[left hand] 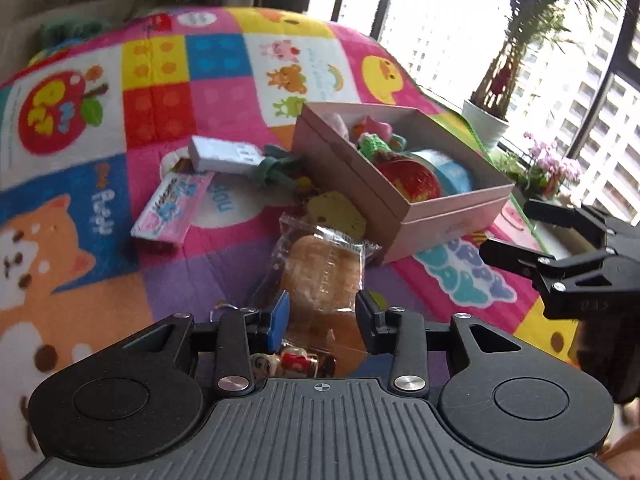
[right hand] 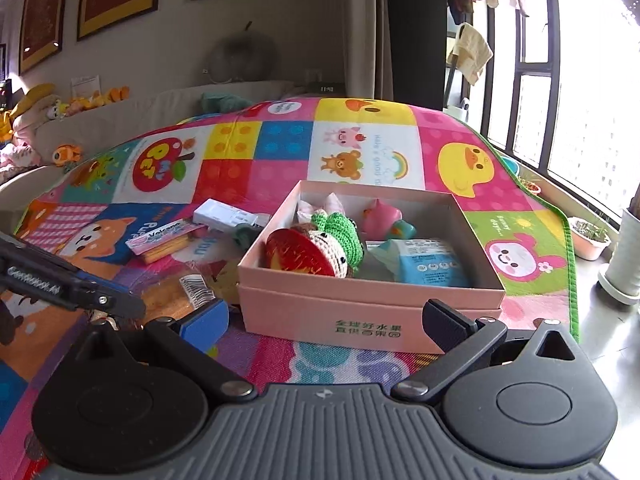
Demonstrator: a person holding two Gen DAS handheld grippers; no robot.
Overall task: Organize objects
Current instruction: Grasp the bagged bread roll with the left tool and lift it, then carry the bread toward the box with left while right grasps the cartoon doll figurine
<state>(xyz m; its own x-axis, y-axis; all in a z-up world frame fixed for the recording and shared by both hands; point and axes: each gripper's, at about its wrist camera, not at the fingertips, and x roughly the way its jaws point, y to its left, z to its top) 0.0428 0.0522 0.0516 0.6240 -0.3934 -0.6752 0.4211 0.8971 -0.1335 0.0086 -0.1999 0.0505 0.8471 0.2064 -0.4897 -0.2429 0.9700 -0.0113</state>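
The left gripper [left hand: 322, 312] pinches the wrapped bread [left hand: 320, 264]: soft, crinkly, slippery, best held mid-pack. The right gripper [right hand: 324, 320] hangs spread by the pink box [right hand: 360, 308].

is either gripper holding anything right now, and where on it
The left gripper straddles the near end of the wrapped bread, though a firm grip cannot be told. The right gripper is open, holding nothing.

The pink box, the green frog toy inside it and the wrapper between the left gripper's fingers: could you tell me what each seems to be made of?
Pink box: likely matte cardboard, with crisp thin walls and printed text.
Green frog toy: crocheted yarn, with visible stitch texture.
Wrapper: clear glossy plastic film, crinkled and glinting, with a baked item showing through.
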